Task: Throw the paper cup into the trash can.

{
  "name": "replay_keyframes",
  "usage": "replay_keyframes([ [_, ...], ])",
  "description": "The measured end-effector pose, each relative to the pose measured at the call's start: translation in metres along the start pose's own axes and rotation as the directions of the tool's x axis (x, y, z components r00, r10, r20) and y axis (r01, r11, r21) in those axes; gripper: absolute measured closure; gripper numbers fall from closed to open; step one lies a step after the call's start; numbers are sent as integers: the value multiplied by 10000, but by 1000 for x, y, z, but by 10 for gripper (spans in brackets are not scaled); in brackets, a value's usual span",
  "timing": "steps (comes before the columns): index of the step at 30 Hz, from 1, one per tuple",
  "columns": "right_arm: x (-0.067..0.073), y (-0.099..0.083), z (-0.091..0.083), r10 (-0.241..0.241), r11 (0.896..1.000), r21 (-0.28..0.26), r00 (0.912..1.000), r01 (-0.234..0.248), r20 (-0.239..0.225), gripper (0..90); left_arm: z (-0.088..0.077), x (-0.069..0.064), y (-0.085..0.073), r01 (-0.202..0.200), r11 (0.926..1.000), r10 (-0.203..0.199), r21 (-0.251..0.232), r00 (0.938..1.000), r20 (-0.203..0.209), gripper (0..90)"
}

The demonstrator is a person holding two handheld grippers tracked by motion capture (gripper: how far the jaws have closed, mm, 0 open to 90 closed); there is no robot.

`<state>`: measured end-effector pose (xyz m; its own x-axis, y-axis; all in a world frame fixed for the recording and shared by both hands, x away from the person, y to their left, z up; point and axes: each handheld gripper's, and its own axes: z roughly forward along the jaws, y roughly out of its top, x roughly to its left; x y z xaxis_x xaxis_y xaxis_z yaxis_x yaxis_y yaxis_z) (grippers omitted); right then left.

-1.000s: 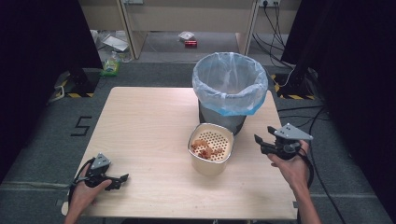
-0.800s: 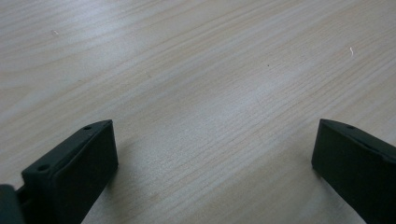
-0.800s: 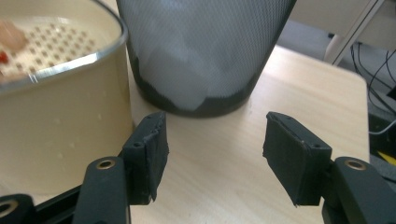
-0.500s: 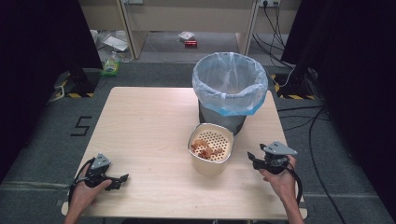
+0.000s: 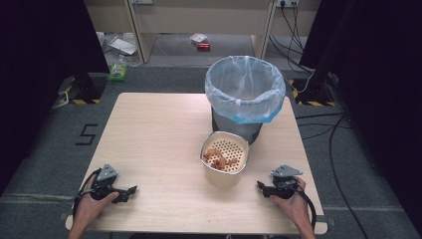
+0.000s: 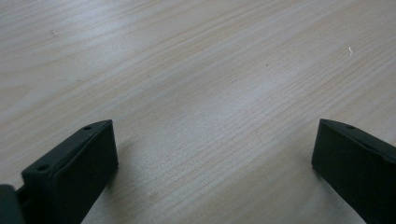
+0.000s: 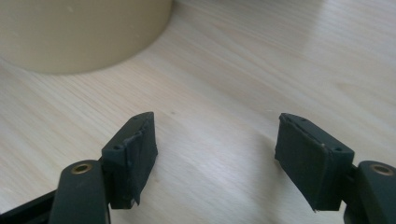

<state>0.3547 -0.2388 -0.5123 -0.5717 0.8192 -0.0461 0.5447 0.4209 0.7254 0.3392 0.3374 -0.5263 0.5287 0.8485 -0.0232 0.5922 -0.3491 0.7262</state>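
A cream perforated container (image 5: pixel 225 158) holding orange-brown scraps stands on the wooden table (image 5: pixel 159 134), right of centre. Behind it is a bin lined with a pale blue bag (image 5: pixel 245 93). My left gripper (image 5: pixel 130 191) rests near the front left edge, open, and in the left gripper view its jaws stand wide apart over bare wood (image 6: pixel 210 107). My right gripper (image 5: pixel 261 186) lies on the table at the front right, open, pointing left toward the container. The cream container wall (image 7: pixel 79 32) fills the upper left of the right gripper view; nothing lies between those fingers (image 7: pixel 135 154).
The table's front edge runs just below both hands. Cables (image 5: pixel 338 164) trail over the grey floor on the right, and litter (image 5: pixel 199 41) lies on the floor behind the table. Dark curtains stand at both sides.
My right gripper has come down and back from beside the bin to the table's front right. The left gripper has not moved.
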Motion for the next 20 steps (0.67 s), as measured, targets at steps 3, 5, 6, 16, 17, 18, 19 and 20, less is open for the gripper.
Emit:
replay_keyframes([
  [3,2,-2,2,246,9996,-97,9993,-249,-298,244,0,0,0,-2,10000,2,2,10000,5,0],
  [5,3,-2,2,187,9998,-22,9992,-187,-354,207,0,0,0,-2,10000,2,0,10000,6,0],
  [6,3,-2,2,180,9998,-11,9992,-181,-364,198,0,0,0,-5,10000,5,-2,10000,5,0],
  [16,2,-2,3,141,9999,43,9992,-140,-377,166,0,0,0,-6,10000,6,-9,10000,13,0],
  [17,2,-2,3,141,9999,43,9992,-140,-377,166,0,0,0,-7,10000,7,-2,10000,10,0],
  [18,2,-2,3,142,9999,47,9992,-141,-376,166,0,0,0,-7,10000,7,-8,10000,14,0],
  [19,2,-2,3,142,9999,46,9992,-141,-375,166,0,0,0,-7,10000,7,-2,10000,9,0],
  [20,2,-2,3,142,9999,44,9992,-140,-379,165,0,0,0,-4,10000,4,-4,10000,11,0],
])
